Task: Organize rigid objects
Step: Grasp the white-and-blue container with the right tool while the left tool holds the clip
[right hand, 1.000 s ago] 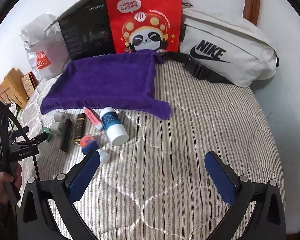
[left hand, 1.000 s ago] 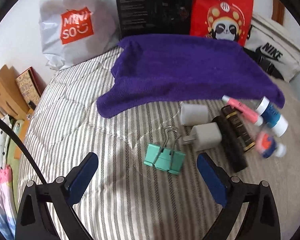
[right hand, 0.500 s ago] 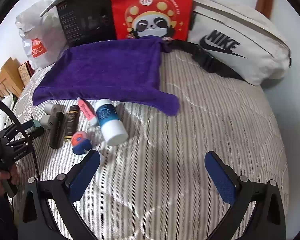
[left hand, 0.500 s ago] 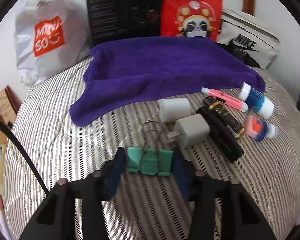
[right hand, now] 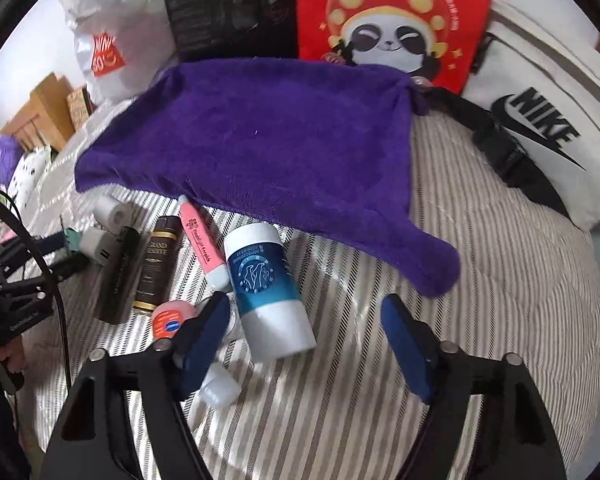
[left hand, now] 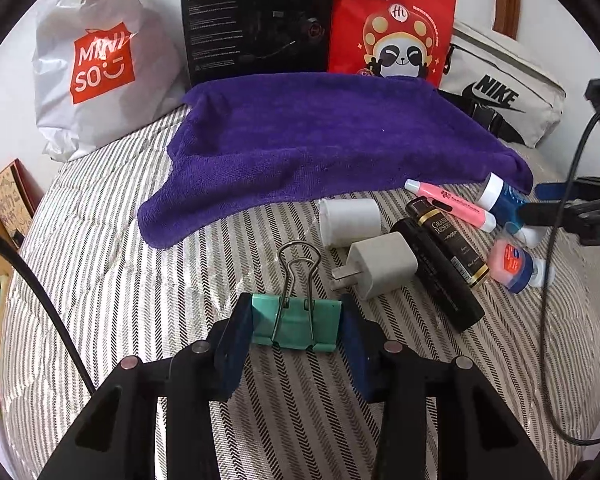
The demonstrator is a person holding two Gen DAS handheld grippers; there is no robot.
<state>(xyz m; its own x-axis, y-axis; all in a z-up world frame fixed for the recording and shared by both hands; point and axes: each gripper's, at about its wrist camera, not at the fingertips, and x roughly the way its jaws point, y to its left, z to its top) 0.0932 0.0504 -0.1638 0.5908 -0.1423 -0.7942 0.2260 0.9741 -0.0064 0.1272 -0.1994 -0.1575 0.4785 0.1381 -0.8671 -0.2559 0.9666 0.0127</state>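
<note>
Left gripper, open a second ago, now clamps the green binder clip; right gripper is closing around the blue-and-white bottle, not yet gripping; both ready for placement.

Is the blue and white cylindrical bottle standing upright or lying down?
Lying down. The blue and white cylindrical bottle rests on its side on the striped bedcover, between the closing right gripper's pads.

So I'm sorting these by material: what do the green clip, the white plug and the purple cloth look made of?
Green clip: painted metal by the look, with bare wire handles that gleam. White plug: matte white plastic, smooth rounded body, two metal prongs. Purple cloth: soft fuzzy fabric, likely microfibre or terry, with a visible nap and limp folds.
</note>
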